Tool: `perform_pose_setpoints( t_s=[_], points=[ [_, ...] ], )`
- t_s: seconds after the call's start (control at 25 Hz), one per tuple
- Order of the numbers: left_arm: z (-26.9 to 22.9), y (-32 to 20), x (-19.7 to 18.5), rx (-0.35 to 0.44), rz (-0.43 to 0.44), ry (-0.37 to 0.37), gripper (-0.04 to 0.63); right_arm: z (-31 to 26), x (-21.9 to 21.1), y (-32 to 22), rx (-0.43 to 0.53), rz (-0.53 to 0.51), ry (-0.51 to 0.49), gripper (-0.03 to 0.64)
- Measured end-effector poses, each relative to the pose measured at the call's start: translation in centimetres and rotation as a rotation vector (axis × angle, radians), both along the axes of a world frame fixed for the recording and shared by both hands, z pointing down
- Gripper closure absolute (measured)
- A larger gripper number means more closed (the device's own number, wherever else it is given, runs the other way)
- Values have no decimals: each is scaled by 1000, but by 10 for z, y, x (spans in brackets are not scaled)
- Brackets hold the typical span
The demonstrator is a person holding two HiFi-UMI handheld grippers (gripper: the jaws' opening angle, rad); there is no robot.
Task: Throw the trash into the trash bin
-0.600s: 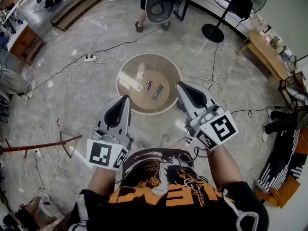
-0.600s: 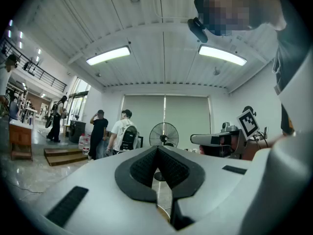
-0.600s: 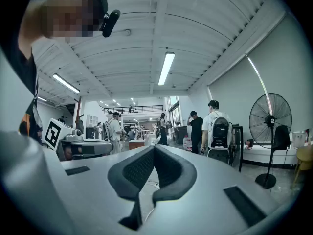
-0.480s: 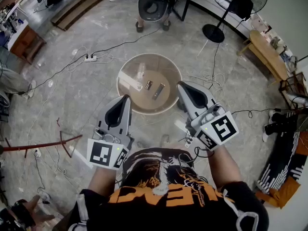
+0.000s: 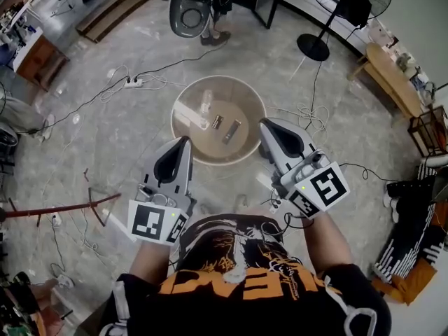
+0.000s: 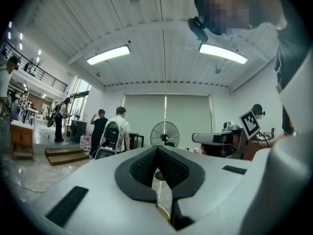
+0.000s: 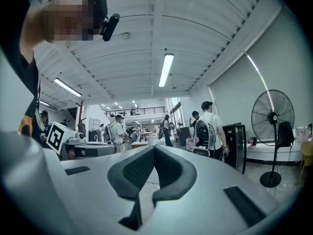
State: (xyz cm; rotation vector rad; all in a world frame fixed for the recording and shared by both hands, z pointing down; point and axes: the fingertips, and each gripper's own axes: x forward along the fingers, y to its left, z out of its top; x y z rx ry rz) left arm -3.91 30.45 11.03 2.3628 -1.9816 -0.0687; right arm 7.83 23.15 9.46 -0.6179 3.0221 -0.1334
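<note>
We saw the trash lying on the round brown tabletop (image 5: pixel 234 93) with its pale rim. A clear plastic bottle (image 5: pixel 205 103) lay toward the far left, with a long white strip (image 5: pixel 187 120) beside it. A small dark flat packet (image 5: pixel 217 122) and a longer dark packet (image 5: pixel 232 131) lay near the middle.

On the near side we held our left gripper (image 5: pixel 185 141) and right gripper (image 5: pixel 264 123) level. In the head view their tips showed by the tabletop's near rim, one on each side, both clear of the trash. The left gripper's jaws were pressed together with nothing between them, and so were the right gripper's.

Around the tabletop spread a grey stone floor (image 5: pixel 105 138) with a white power strip (image 5: pixel 130 84) and loose cables. A black standing fan (image 5: pixel 313 47) stood beyond, and several people (image 6: pixel 117 131) stood farther off.
</note>
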Motion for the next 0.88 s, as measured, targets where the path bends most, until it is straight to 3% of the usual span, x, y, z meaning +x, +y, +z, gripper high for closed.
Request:
perform_pose_setpoints(
  t_s=[0.72,0.88],
  points=[
    [7,-47,47,-28,-70,-4,572,25,45,-57,-47,-58,-12,568],
    [19,-61,38,-53,-75,-3,572,36,36,-74,-57,-57,3,558]
  ],
)
